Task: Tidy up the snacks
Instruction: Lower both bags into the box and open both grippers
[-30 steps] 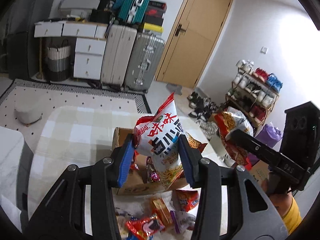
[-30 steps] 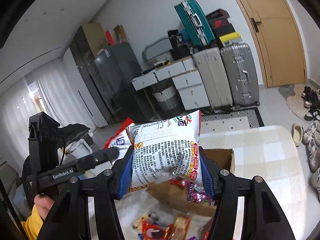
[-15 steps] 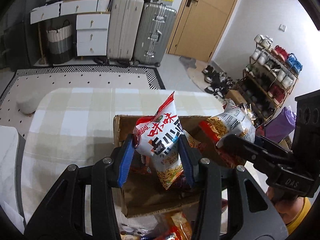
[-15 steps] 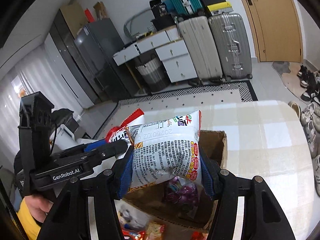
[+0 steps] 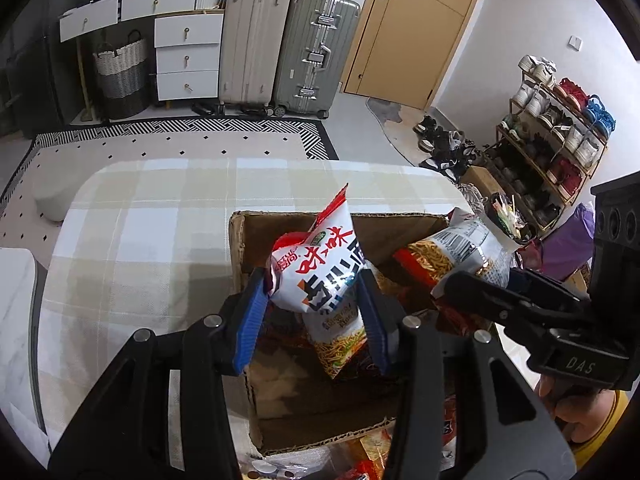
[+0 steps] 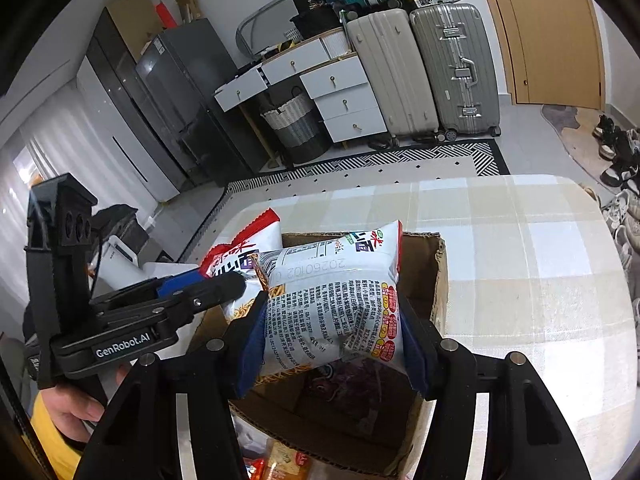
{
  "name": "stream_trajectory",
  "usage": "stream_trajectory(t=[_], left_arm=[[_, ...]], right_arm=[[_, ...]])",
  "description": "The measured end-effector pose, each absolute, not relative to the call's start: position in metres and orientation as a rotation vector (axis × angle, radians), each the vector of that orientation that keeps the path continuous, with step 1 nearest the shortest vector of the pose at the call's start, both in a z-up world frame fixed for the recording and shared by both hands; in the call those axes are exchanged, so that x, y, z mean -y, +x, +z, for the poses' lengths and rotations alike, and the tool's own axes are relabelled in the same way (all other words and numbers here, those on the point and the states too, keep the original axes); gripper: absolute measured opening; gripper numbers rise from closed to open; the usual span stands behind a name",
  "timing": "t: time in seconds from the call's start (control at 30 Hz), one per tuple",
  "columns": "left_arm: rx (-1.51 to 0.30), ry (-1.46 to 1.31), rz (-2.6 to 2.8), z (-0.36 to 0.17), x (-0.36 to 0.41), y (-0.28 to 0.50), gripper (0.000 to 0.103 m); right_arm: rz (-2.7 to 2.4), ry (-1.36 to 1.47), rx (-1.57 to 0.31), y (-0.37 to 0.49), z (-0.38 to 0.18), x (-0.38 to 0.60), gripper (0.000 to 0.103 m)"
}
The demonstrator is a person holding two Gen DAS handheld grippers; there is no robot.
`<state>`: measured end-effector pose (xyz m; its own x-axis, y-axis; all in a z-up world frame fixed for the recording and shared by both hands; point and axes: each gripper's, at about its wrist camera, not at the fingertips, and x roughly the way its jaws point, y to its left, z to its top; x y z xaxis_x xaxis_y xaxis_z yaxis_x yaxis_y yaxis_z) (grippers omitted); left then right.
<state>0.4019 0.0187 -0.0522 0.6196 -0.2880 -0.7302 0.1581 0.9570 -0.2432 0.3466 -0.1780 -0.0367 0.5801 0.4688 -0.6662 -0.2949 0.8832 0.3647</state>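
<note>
Two noodle bags hang over the box (image 5: 240,264), one in each gripper. The left gripper (image 5: 316,304) is clenched on a red-and-white bag (image 5: 320,268) above the box's middle; the right gripper (image 6: 332,320) pinches its own bag (image 6: 340,300), printed back facing the camera, above the box's right half. By my reading the step in hand is loading: both bags are poised to go in, neither yet resting on the packets already at the bottom (a purple one shows there in the right view). The next move would call for lowering each bag clear of the cardboard walls and of the other gripper, then easing the jaws apart, probably one at a time since the two sit close together. Loose snacks (image 5: 360,464) lie just beside the box's near wall, so more sorting likely remains. Under the box is a table (image 5: 140,220) with a beige checked cloth; beyond it, a patterned rug (image 5: 180,136), suitcases (image 5: 288,44), white drawers (image 5: 188,56) and a wooden door (image 5: 412,28).
</note>
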Motion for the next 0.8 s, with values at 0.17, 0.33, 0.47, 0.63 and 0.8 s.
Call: stream_trajectory(t=[0.17,0.33,0.47,0.63,0.8], left_arm=[[-0.851,-0.152,-0.255,-0.048,-0.02,0.395,0.042],[-0.834,-0.148,-0.253,-0.039,-0.023,0.382,0.042],[-0.813,-0.14,-0.243,-0.029,-0.027,0.371,0.042],[-0.794,-0.137,-0.229,-0.018,-0.032,0.358,0.043],[-0.788,-0.127,-0.218,-0.011,-0.035,0.348,0.05]], right_arm=[[0.444,0.21,-0.846,0.346,-0.038,0.176,0.06],[0.439,0.191,-0.855,0.344,-0.038,0.171,0.06],[0.435,0.2,-0.895,0.345,-0.041,0.167,0.06],[0.422,0.182,-0.891,0.343,-0.036,0.161,0.062],[0.398,0.183,-0.895,0.344,-0.035,0.161,0.065]])
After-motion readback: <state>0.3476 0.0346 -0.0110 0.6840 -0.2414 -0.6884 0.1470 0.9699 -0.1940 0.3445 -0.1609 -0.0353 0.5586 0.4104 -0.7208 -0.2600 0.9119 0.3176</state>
